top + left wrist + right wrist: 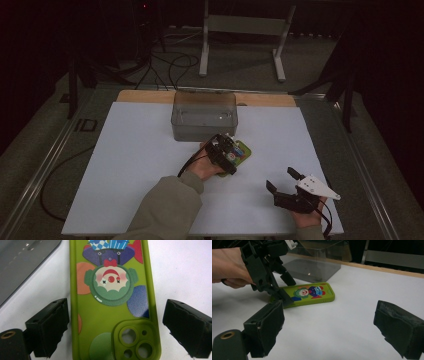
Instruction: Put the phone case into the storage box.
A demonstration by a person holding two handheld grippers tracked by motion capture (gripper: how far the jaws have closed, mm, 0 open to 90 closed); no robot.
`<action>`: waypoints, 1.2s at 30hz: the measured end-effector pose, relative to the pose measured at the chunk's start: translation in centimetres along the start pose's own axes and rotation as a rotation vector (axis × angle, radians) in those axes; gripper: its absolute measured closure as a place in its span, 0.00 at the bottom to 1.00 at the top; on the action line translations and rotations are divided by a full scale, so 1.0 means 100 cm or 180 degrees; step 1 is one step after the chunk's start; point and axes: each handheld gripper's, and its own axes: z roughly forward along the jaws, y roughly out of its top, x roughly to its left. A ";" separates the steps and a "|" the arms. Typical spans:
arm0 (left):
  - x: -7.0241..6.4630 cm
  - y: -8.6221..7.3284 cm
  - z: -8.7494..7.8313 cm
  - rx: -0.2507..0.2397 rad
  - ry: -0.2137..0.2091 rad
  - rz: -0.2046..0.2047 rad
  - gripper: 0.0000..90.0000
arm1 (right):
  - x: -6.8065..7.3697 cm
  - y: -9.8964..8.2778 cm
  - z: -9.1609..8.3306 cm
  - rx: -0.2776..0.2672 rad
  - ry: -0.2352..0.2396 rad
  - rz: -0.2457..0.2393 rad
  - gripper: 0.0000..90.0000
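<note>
High view: green silicone phone case w/ a clown print (242,151) lies flat, printed side up, on the white table sheet (125,165), just in front of the clear grey plastic box (204,116) at the sheet's far middle. Left gripper (227,150) sits over the case's near end, hand behind it. Right gripper (282,181) rests well apart, near the sheet's front right corner, grey three-cornered plate on top.

Left gripper view: case (112,305) runs up between the two black jaws, camera cut-outs at the bottom. Jaws straddle its long edges w/ a small gap showing each side, so pads aren't pressing yet – not a grip. Box corner at top left.

Right gripper view: own jaws stand wide apart, nothing between them, white sheet below. Farther off, left gripper (283,293) points down at the case (312,295), one jaw tip at the case's near edge; box (317,262) just behind.
</note>
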 end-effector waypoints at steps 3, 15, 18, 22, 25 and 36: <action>-0.001 0.000 0.003 0.0074 0.0028 0.0038 0.11 | 0.000 0.000 0.000 0.0004 -0.0010 0.0004 0.11; -0.005 0.007 0.004 0.0358 0.0154 0.0018 0.15 | 0.000 0.000 0.000 0.0006 -0.0011 0.0018 0.11; -0.006 0.007 0.003 0.0361 0.0164 0.0025 0.16 | 0.000 0.000 0.000 0.0009 -0.0016 0.0022 0.11; -0.006 0.007 0.002 0.0354 0.0171 0.0030 0.18 | 0.000 0.000 0.000 0.0011 -0.0004 0.0020 0.10; -0.006 0.006 0.002 0.0347 0.0172 0.0029 0.18 | -0.001 0.000 0.001 0.0016 -0.0003 0.0015 0.10; -0.006 0.002 -0.003 0.0222 0.0221 0.0040 0.18 | -0.001 0.000 0.001 0.0023 -0.0007 0.0016 0.10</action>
